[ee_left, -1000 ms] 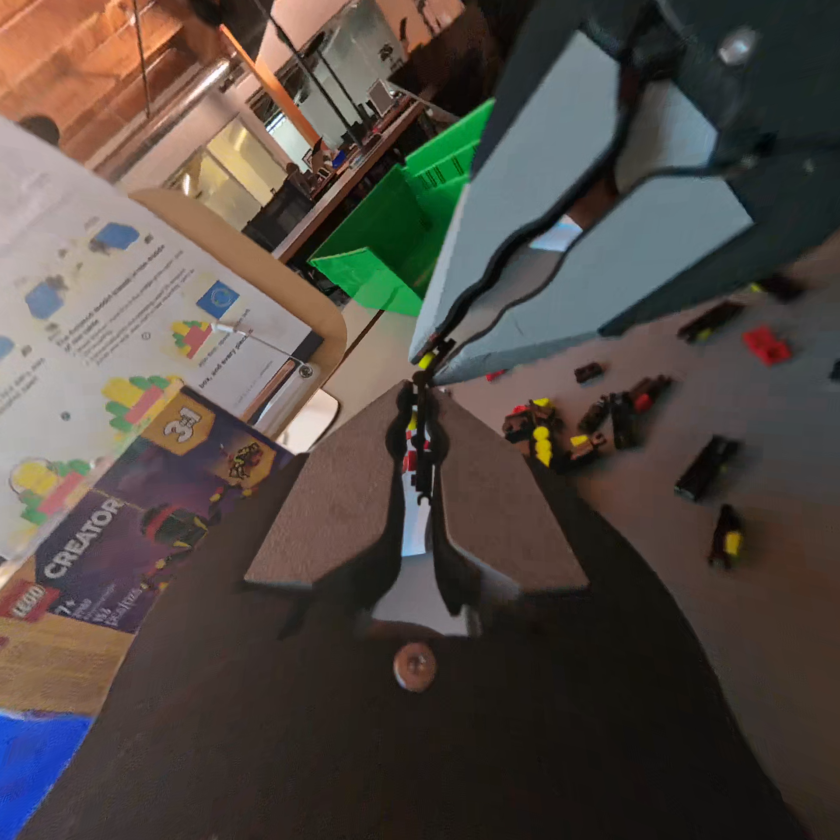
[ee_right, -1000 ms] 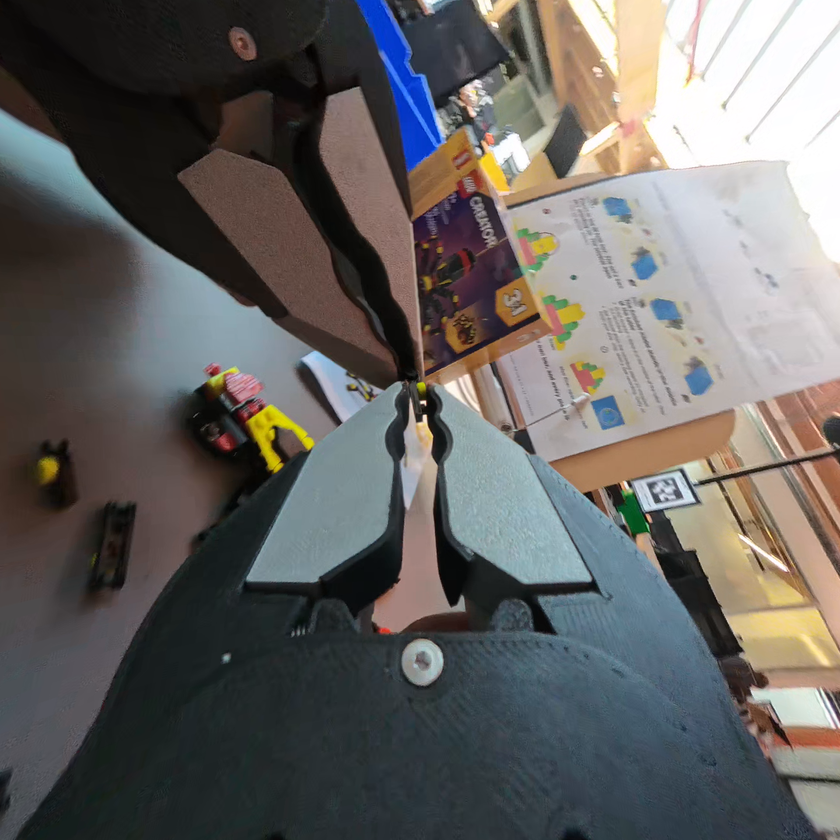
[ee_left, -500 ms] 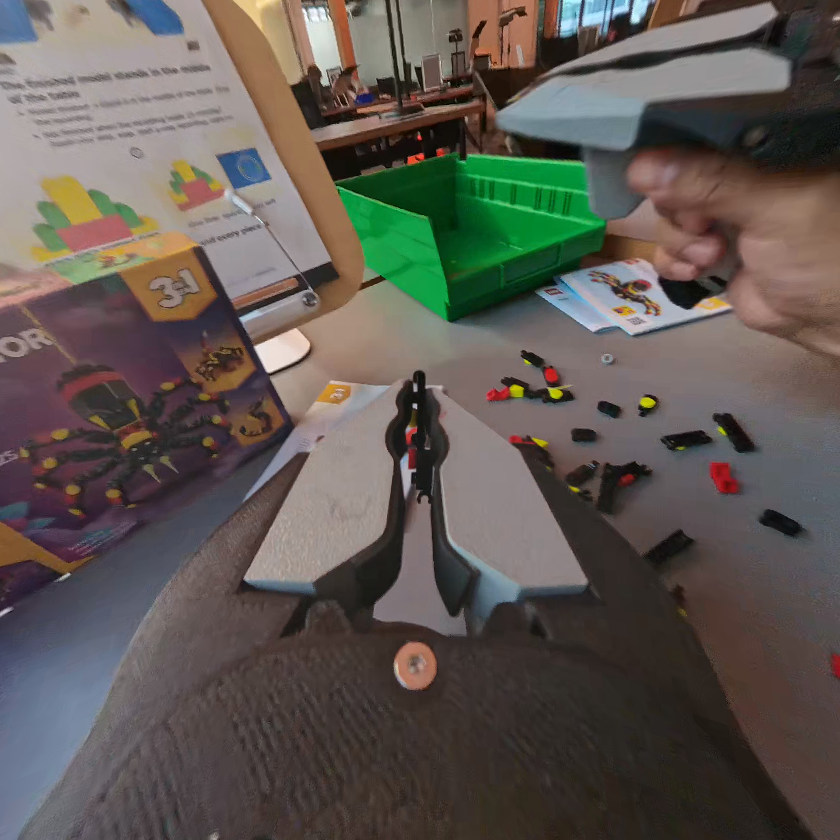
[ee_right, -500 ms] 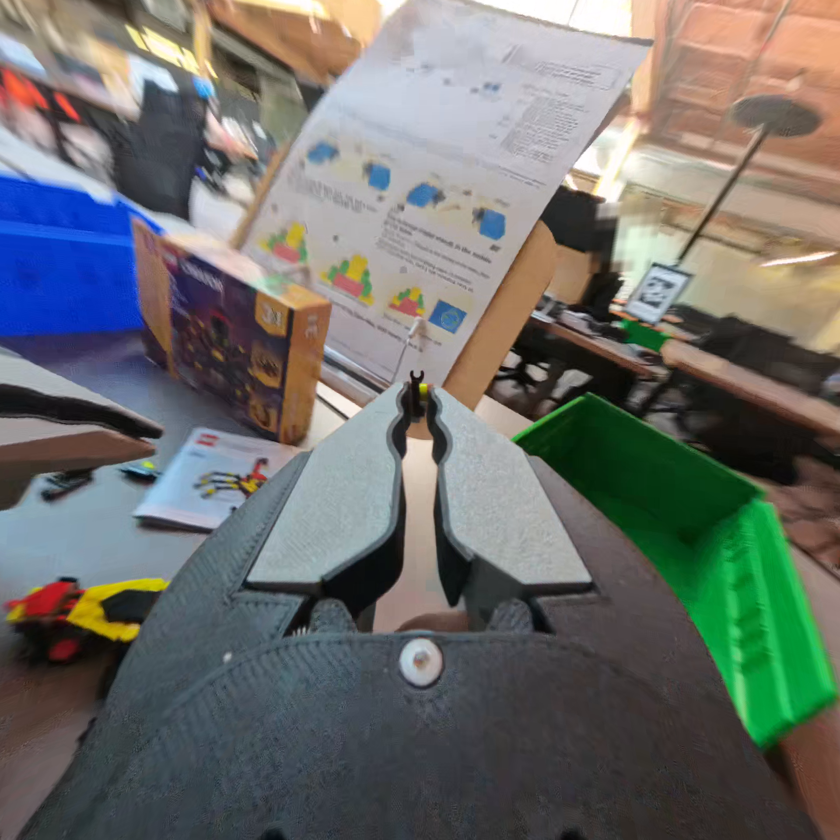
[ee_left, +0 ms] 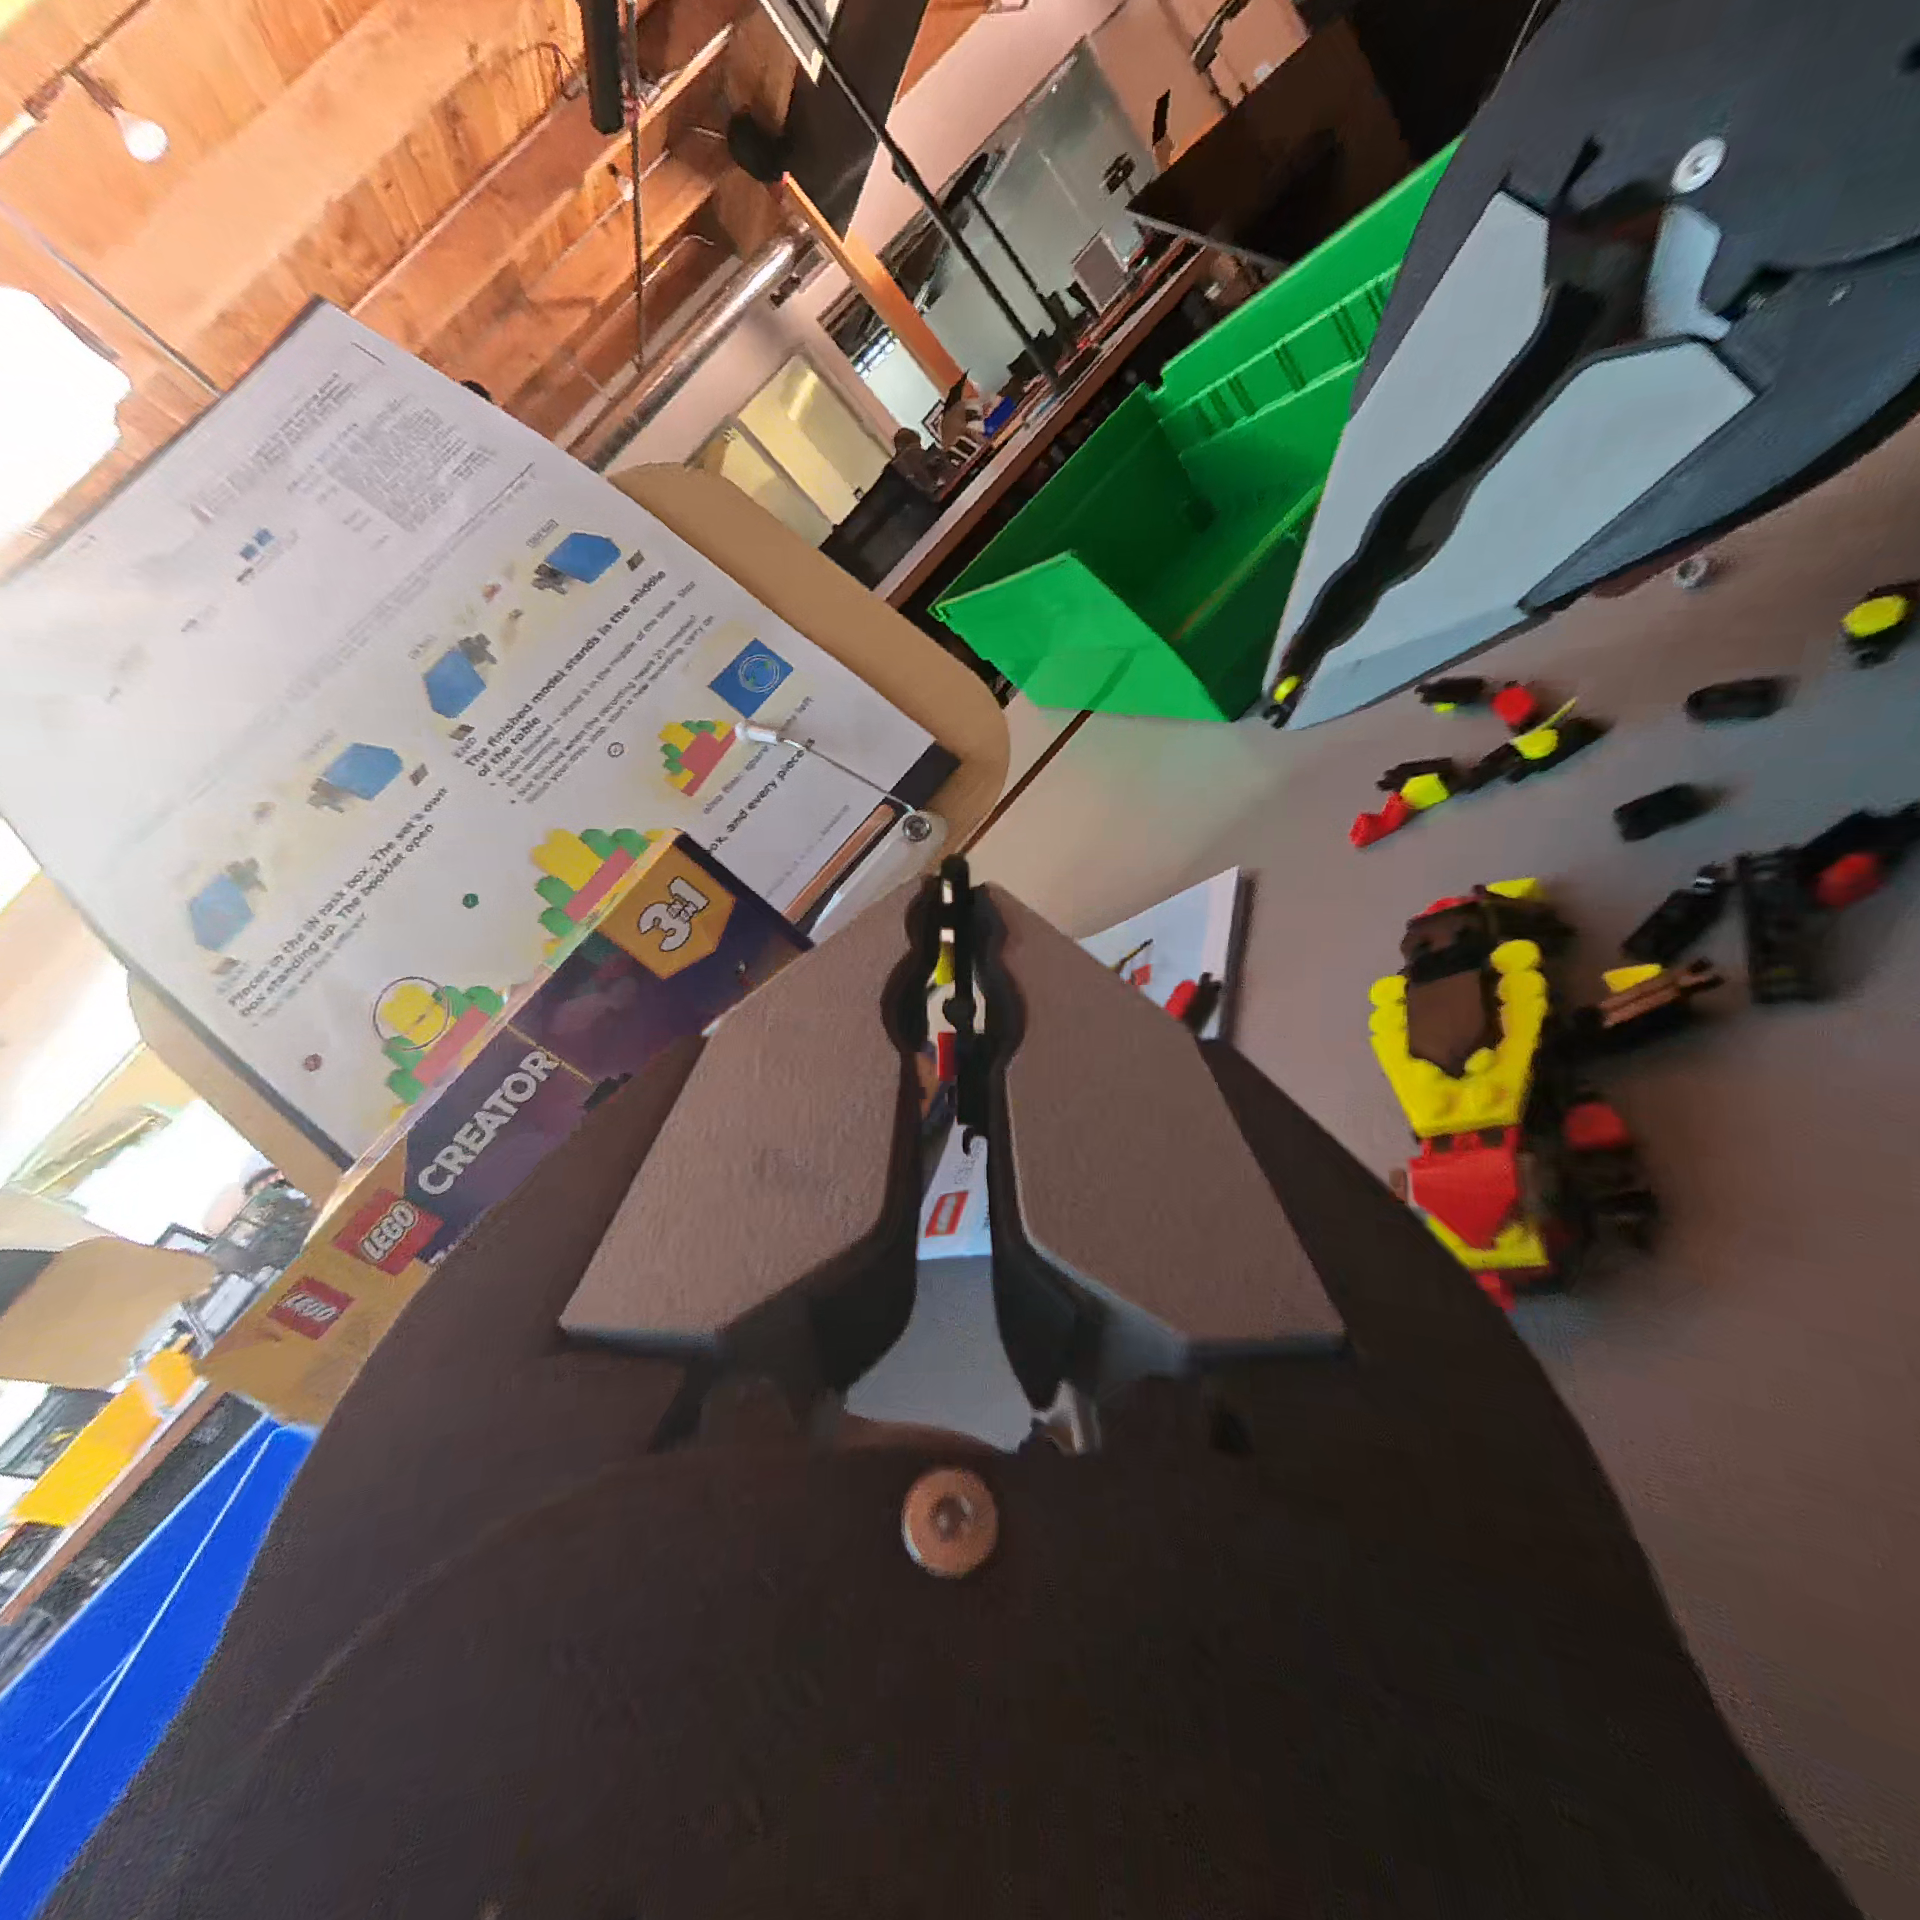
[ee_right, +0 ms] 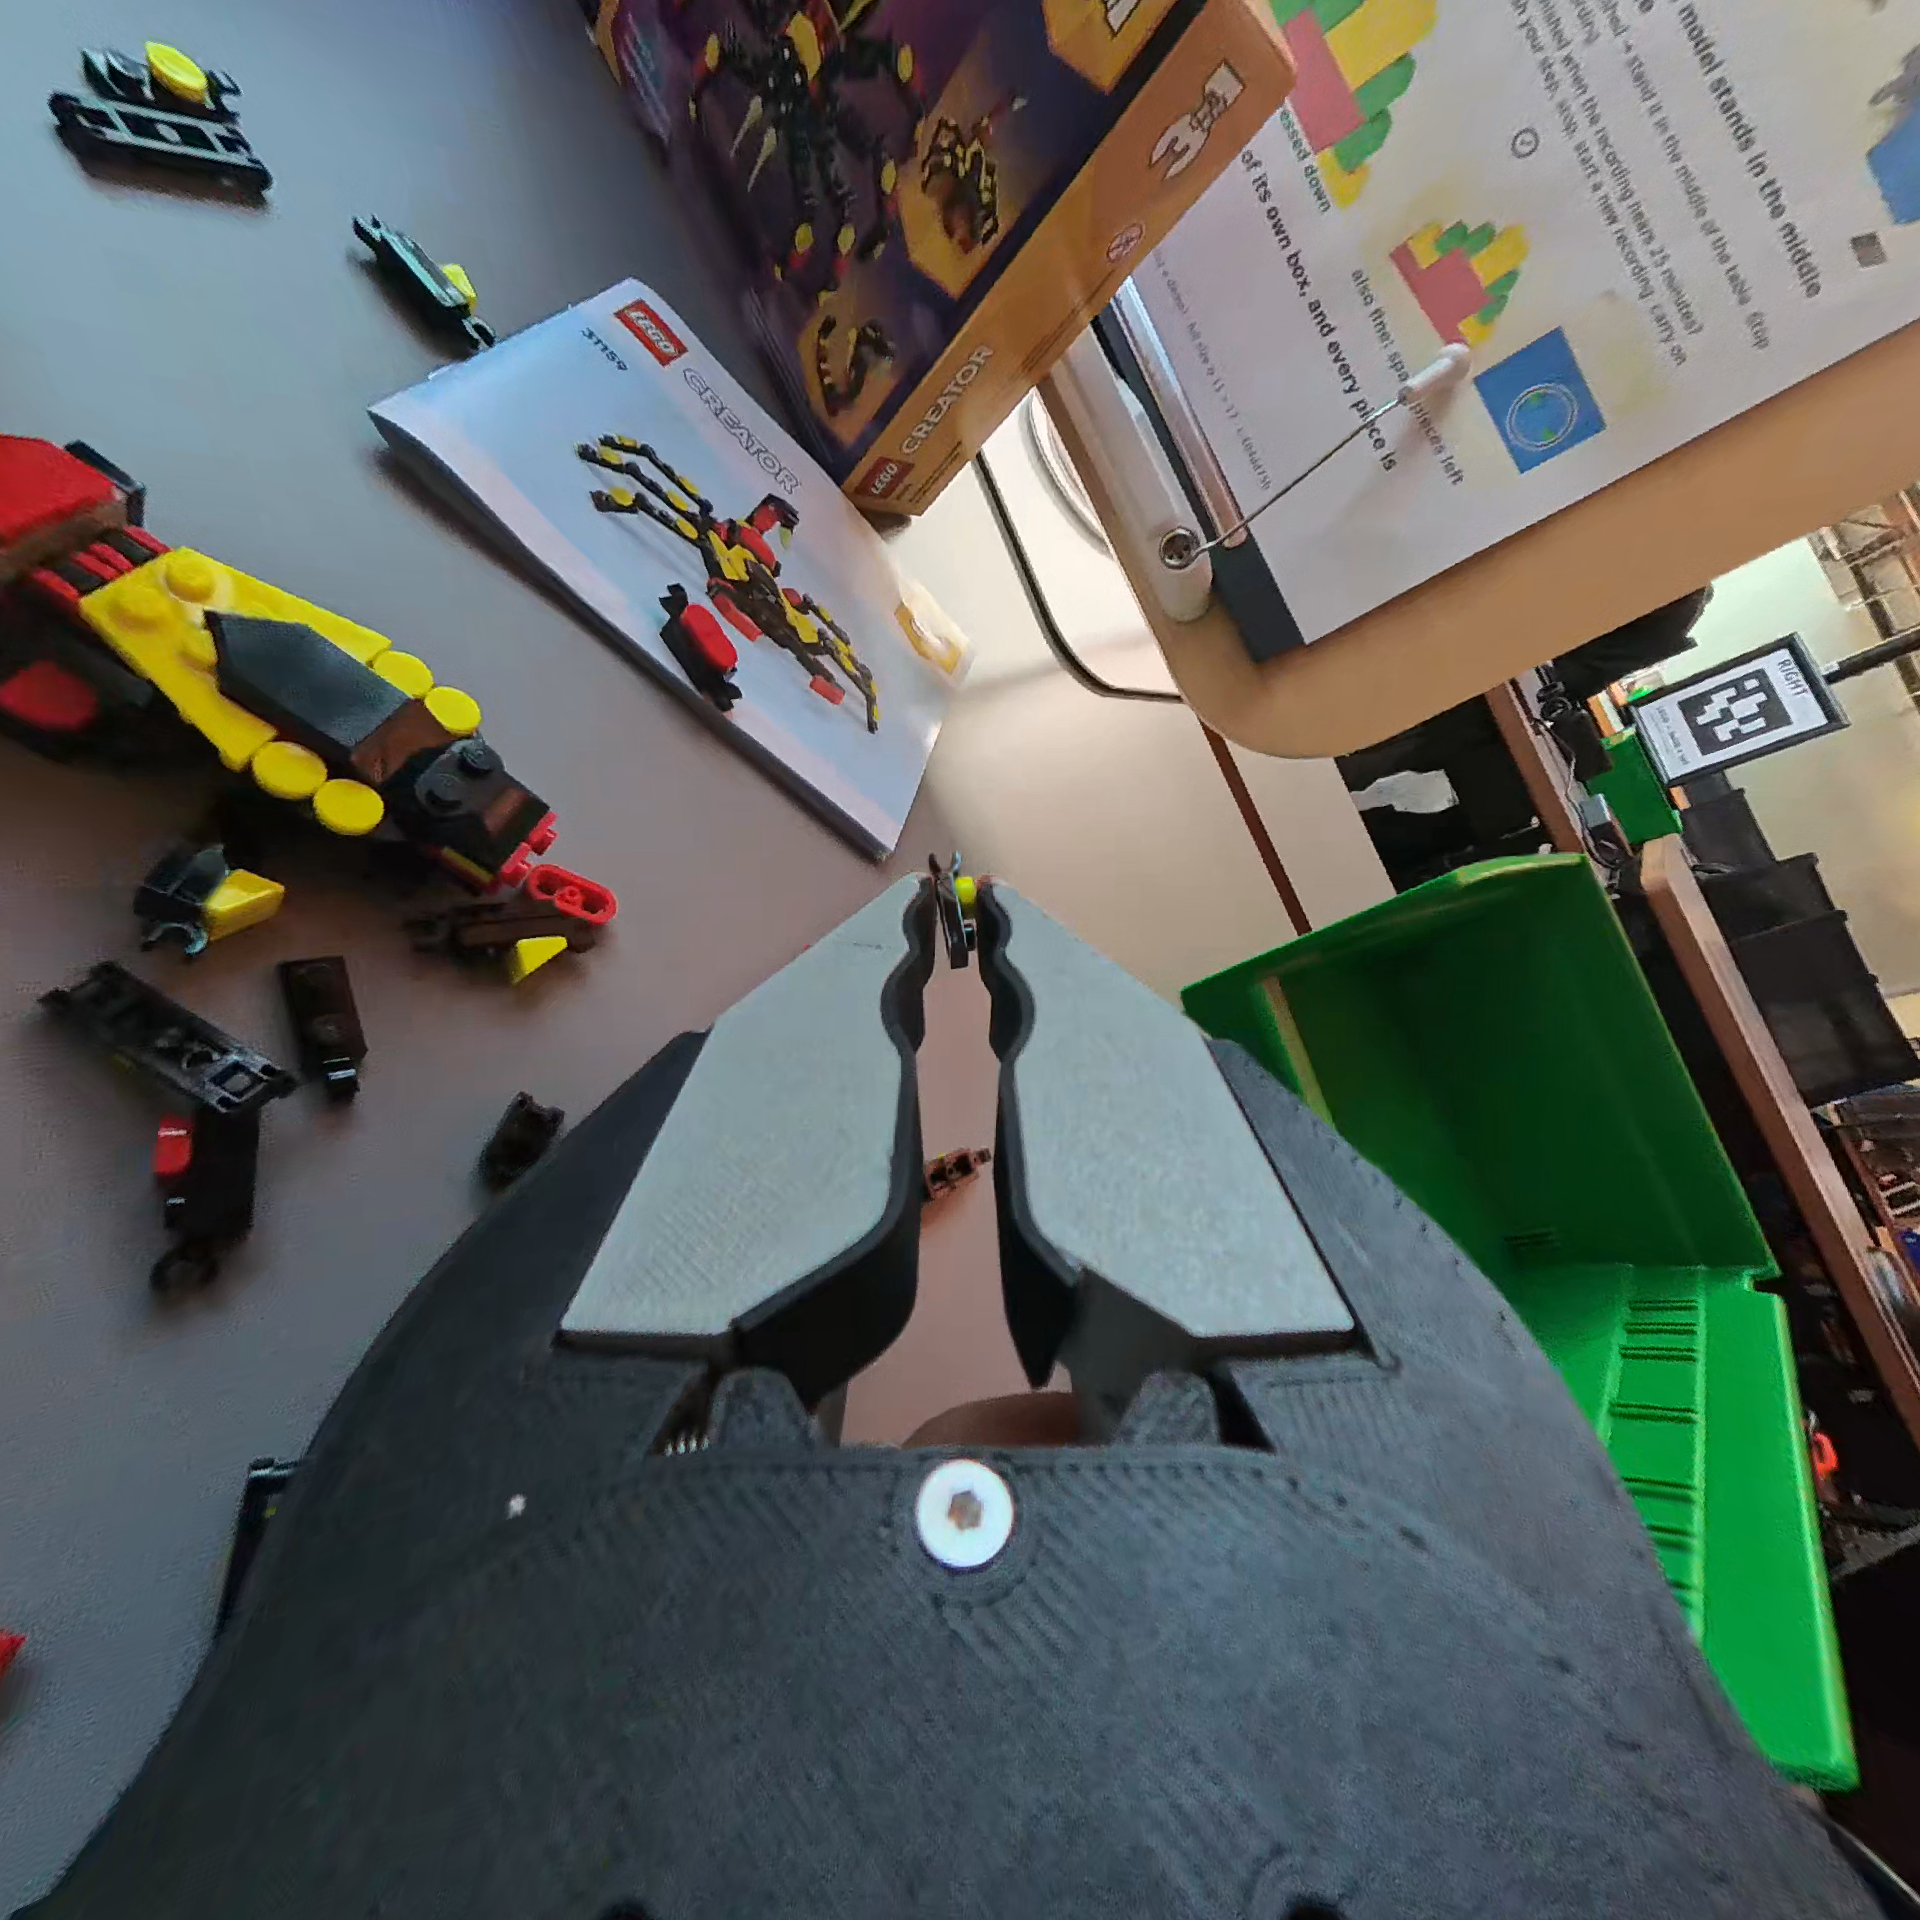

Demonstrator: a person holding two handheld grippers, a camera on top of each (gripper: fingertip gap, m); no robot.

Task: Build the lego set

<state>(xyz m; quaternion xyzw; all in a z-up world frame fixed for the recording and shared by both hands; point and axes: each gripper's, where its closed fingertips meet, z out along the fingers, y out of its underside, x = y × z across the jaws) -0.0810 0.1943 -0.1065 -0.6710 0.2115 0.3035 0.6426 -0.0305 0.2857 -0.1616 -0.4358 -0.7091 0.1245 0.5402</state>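
While both tongs hang above the grey table [ee_right: 1091,831], my left gripper [ee_left: 954,914] is clamped on a thin black strip piece [ee_left: 961,997], and my right gripper [ee_right: 961,914] pinches a small black piece with a yellow stud [ee_right: 958,904]. Left of the booklet [ee_right: 675,561] lies the red-yellow model [ee_right: 239,686]; the green bin [ee_right: 1507,1091] sits to the booklet's right.

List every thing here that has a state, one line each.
Left claw: shut on a thin black piece.
Right claw: shut on a small black-and-yellow piece.
Green bin: open; what shows of its inside is bare.
Booklet: closed, flat on the table.
Box: standing.
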